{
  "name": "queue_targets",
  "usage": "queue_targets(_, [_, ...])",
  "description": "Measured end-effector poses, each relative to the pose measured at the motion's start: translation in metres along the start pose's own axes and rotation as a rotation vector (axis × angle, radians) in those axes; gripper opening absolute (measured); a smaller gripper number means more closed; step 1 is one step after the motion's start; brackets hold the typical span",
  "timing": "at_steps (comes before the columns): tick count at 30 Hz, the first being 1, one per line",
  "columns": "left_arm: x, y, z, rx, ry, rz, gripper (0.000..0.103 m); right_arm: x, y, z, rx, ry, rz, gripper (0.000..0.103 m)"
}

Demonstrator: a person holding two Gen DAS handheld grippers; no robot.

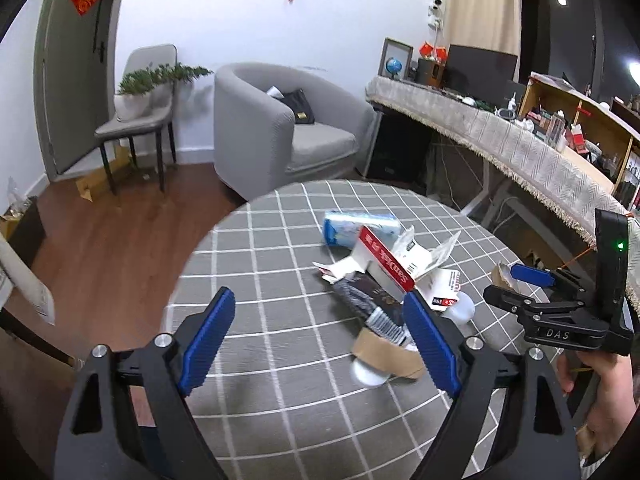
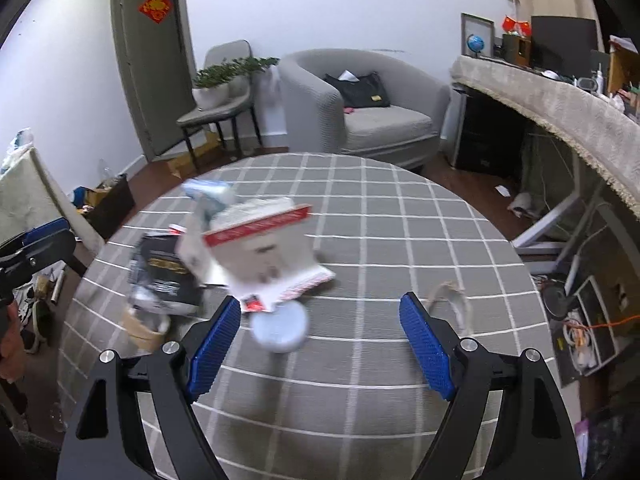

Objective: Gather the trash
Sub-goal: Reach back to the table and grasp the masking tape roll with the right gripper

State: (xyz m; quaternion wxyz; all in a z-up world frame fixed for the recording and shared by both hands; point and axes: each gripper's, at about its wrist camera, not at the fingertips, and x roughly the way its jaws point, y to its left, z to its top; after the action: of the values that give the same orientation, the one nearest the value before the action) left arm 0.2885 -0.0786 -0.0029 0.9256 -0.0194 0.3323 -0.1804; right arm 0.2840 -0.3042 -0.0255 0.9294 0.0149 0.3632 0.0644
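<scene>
Left wrist view: my left gripper [image 1: 320, 332] hangs with jaws wide, nothing between them, above the round table in grey checked cloth [image 1: 280, 400]. The pile of torn red-and-white card packaging [image 1: 386, 262] lies mid-table.

Right wrist view: right gripper [image 2: 320, 338] likewise spread and empty; a white round lid [image 2: 280, 330] sits just before the pile.

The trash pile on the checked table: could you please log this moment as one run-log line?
left gripper: open, empty | right gripper: open, empty | trash pile: on table, untouched
</scene>
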Motion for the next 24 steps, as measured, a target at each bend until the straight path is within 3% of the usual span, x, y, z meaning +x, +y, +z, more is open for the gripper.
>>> queue_targets(11, [0.032,-0.01,-0.005,-0.036,0.074,0.0,0.08,0.007,-0.036,-0.007,0.052,0.03,-0.058,0.083])
queue_targets(18, [0.04,-0.012,-0.007,-0.053,0.09,-0.004,0.078,0.023,-0.057,-0.011,0.119,0.111,-0.08,0.083])
queue_targets(19, [0.041,-0.013,-0.007,-0.048,0.092,-0.007,0.078,0.025,-0.059,-0.011,0.126,0.12,-0.076,0.078])
queue_targets(20, [0.042,-0.015,-0.007,-0.044,0.094,-0.008,0.078,0.025,-0.06,-0.01,0.126,0.116,-0.084,0.066])
queue_targets(24, [0.044,-0.017,-0.007,-0.043,0.096,-0.012,0.077,0.026,-0.059,-0.008,0.097,0.119,-0.118,0.053])
